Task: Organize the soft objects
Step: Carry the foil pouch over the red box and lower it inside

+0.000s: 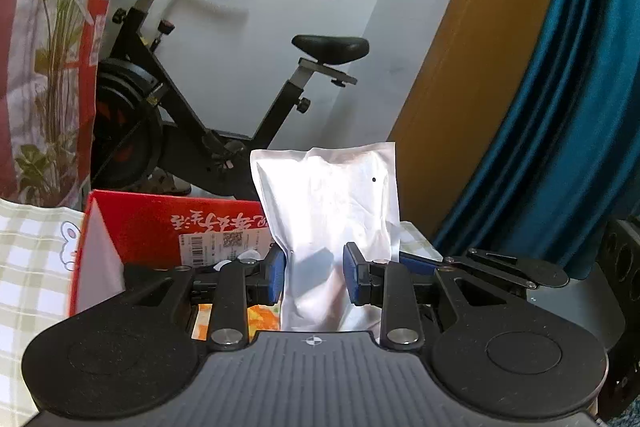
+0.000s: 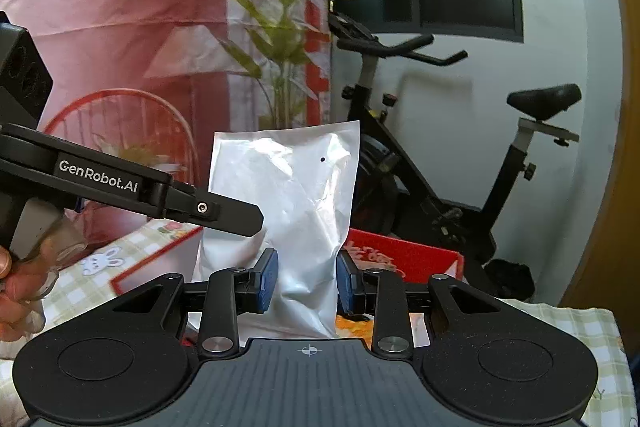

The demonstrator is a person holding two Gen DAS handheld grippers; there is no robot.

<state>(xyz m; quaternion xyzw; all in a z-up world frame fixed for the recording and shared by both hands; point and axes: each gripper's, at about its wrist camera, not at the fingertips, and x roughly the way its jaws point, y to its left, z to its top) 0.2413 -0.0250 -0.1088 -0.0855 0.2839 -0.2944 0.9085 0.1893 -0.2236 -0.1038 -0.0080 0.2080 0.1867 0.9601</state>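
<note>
A soft silver foil pouch [image 1: 326, 211] stands upright above a red cardboard box [image 1: 160, 223]. My left gripper [image 1: 314, 275] is shut on the pouch's lower part, blue pads pressing both sides. In the right wrist view the same pouch [image 2: 288, 203] sits between my right gripper's [image 2: 306, 281] blue pads, which also squeeze its lower part. The left gripper's black arm [image 2: 120, 183] crosses in from the left and reaches the pouch's left edge. Orange packaging [image 1: 264, 319] shows inside the box below the pouch.
The box [image 2: 404, 259] rests on a green checked cloth with a rabbit print [image 1: 36, 259]. Behind stand a black exercise bike [image 1: 200, 99], a red patterned curtain [image 2: 120, 7], a teal curtain [image 1: 560, 107] and a wooden door edge [image 1: 460, 67]. A hand [image 2: 16, 291] holds the left gripper.
</note>
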